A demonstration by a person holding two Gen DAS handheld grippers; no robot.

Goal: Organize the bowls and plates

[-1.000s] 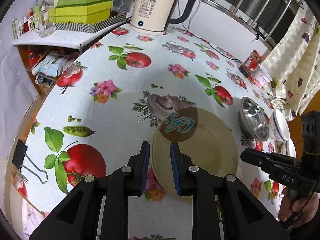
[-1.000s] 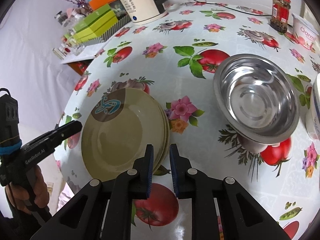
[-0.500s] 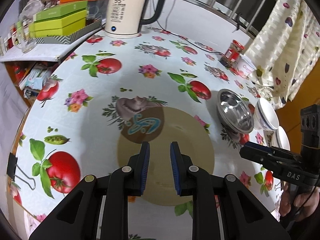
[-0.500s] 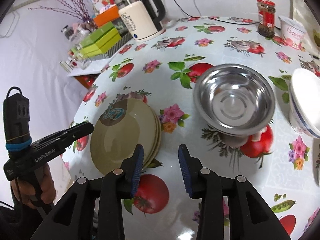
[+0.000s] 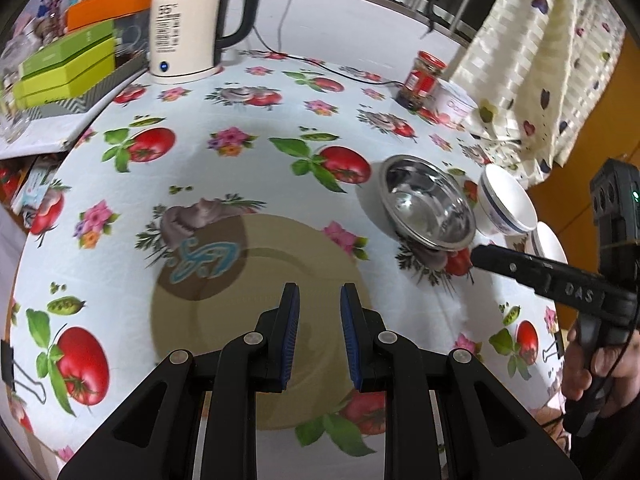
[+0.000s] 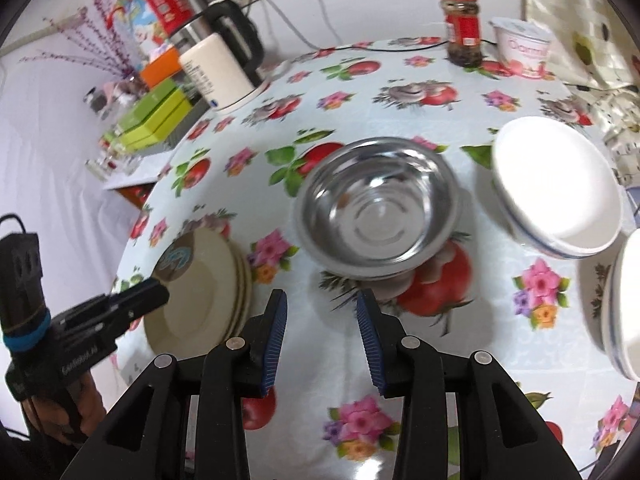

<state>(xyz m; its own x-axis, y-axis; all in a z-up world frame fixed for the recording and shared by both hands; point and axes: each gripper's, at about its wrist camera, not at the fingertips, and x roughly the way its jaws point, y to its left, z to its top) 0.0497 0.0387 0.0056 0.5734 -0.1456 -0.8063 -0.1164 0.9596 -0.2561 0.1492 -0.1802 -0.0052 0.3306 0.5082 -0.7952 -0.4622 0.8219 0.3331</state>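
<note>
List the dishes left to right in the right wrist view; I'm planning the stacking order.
Plates → steel bowl → white bowl → second white bowl at the right edge.

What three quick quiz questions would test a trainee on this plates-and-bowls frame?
1. True or false: the steel bowl holds food.
2. Which hand-held gripper has the wider gap between its fingers: A) left hand-held gripper, B) right hand-held gripper?
3. Fill in: the plate stack lies to the ____ of the steel bowl in the right wrist view.

Key:
1. False: its inside shows bare metal.
2. B. Both are open and hold nothing; the left one hovers over the plate stack.
3. Left. A white bowl sits on the steel bowl's other side.
</note>
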